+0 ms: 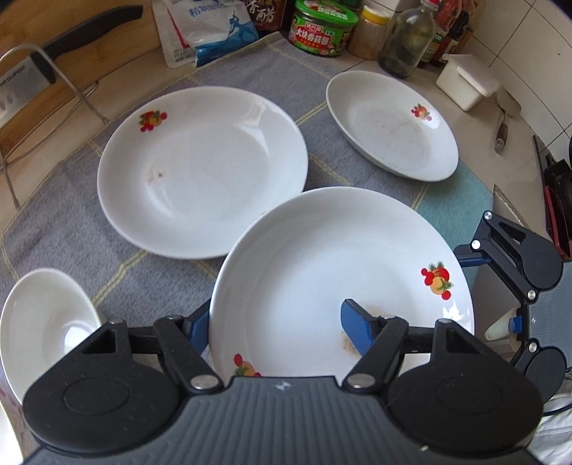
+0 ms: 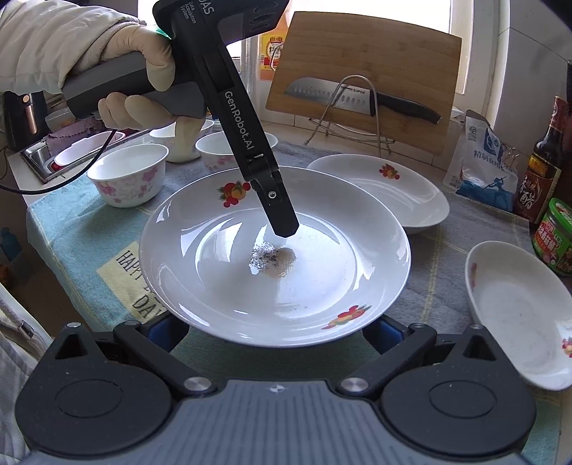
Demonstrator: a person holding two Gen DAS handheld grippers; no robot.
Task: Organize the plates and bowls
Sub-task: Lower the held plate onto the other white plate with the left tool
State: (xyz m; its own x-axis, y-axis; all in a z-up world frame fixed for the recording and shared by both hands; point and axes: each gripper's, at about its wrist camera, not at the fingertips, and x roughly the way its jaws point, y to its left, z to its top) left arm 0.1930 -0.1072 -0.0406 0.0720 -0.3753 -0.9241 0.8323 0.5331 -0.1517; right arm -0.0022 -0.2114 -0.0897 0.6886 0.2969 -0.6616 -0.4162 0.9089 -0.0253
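Note:
A white plate with fruit prints (image 1: pixel 321 272) is tilted and lifted above the grey towel. My left gripper (image 1: pixel 275 331) straddles its rim, one blue finger (image 1: pixel 354 329) inside the plate and the other beneath it; the same plate shows in the right wrist view (image 2: pixel 321 279) with the left finger tip (image 2: pixel 282 214) on it. My right gripper (image 2: pixel 275 331) is open, its fingers under the plate's near rim. A second round plate (image 1: pixel 200 171) and an oval dish (image 1: pixel 393 125) lie on the towel. Floral bowls (image 2: pixel 128 179) stand at the left.
A knife (image 2: pixel 357 98) and cutting board (image 2: pixel 368 78) lean on a wire rack at the back. Jars, bottles and a salt bag (image 1: pixel 203 28) line the back edge. A white box (image 1: pixel 464 82) sits at the right. A small bowl (image 1: pixel 43 322) is beside the left gripper.

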